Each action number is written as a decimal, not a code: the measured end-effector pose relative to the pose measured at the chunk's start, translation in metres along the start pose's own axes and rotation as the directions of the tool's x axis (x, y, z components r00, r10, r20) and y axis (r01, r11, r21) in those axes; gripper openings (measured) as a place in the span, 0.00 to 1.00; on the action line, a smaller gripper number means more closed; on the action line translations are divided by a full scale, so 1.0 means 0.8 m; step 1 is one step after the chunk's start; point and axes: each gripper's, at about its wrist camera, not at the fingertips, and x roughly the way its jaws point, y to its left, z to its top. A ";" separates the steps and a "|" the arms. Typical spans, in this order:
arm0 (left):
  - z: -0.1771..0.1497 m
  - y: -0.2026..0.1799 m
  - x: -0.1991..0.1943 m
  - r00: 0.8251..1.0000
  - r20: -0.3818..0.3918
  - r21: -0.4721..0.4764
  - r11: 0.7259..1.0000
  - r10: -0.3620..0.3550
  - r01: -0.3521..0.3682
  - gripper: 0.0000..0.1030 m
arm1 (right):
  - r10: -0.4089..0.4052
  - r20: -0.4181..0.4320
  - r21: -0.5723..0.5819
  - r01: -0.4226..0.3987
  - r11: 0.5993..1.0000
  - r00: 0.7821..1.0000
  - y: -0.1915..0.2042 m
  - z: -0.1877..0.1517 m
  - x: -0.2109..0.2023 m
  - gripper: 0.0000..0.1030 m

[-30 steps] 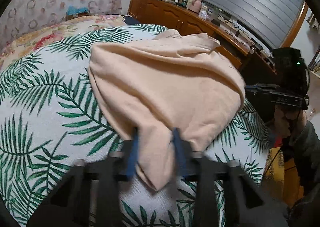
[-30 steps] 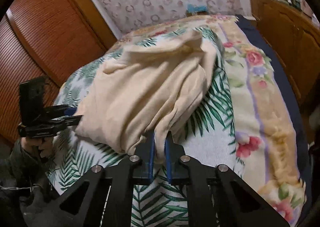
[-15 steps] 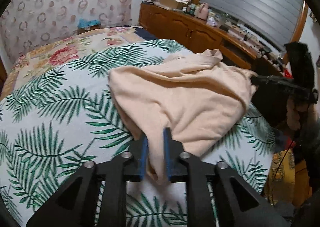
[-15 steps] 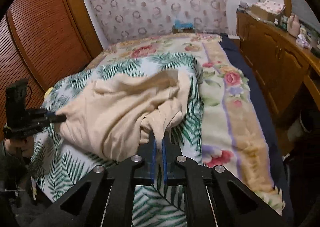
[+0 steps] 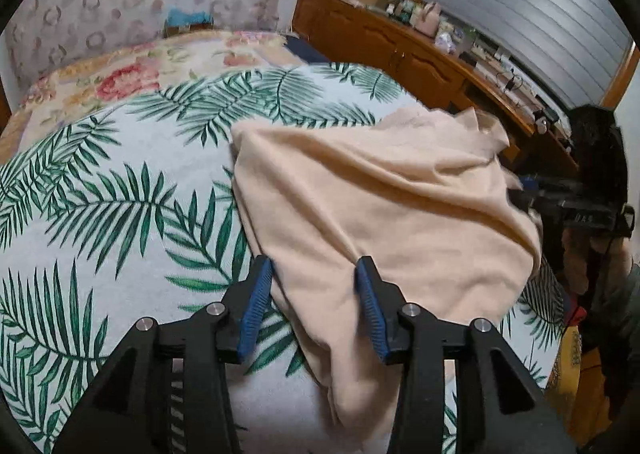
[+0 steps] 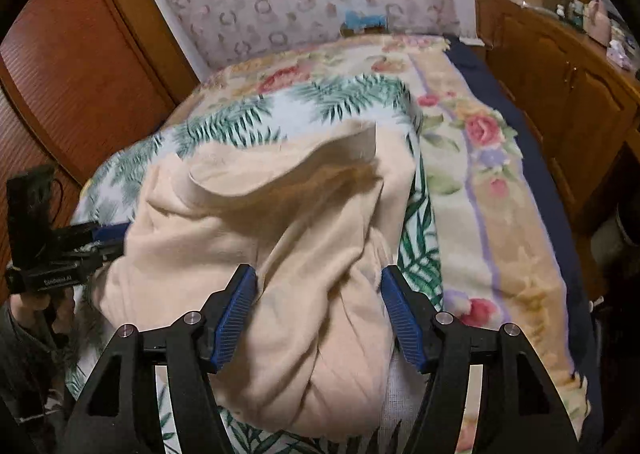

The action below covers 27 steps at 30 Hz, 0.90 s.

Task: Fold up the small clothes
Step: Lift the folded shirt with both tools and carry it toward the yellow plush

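Both the left gripper (image 5: 314,306) and right gripper (image 6: 318,318) spread their fingers, releasing the peach garment (image 5: 384,210) onto the bed (image 5: 100,222); still rumpled, its folding looks barely begun.

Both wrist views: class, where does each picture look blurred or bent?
Left wrist view: wooden sideboard bows with fisheye curve, far flowered blanket soft. Right wrist view: peach garment smeared near its raised fold, wardrobe curved, corners black.
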 end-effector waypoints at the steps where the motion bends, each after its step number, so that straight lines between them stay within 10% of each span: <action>1: 0.001 0.000 0.000 1.000 0.002 -0.001 1.000 -0.001 0.001 0.44 | 0.010 -0.014 0.008 -0.010 1.000 1.000 -0.002 -0.003 0.005 0.65; 4: 0.004 -0.004 0.004 1.000 0.007 -0.009 1.000 -0.014 0.014 0.44 | 0.007 0.005 -0.006 -0.007 1.000 1.000 0.000 -0.007 0.004 0.59; 6: 0.006 -0.005 0.006 0.999 0.007 -0.008 0.999 -0.040 0.040 0.25 | 0.038 0.008 -0.022 -0.038 0.999 0.999 0.003 -0.007 0.003 0.28; 9: 0.012 -0.002 0.007 0.995 -0.012 -0.044 0.995 -0.095 0.094 0.09 | 0.074 -0.005 -0.060 -0.074 0.995 0.997 0.011 -0.006 0.007 0.17; 19: 0.011 0.007 -0.114 0.968 0.210 -0.069 0.986 -0.137 0.155 0.08 | 0.083 0.171 -0.231 -0.042 0.972 0.982 0.068 0.043 -0.063 0.14; 27: -0.031 0.078 -0.230 0.932 0.360 -0.157 0.987 0.033 0.025 0.08 | 0.204 0.205 -0.432 -0.098 0.897 0.957 0.196 0.116 -0.047 0.14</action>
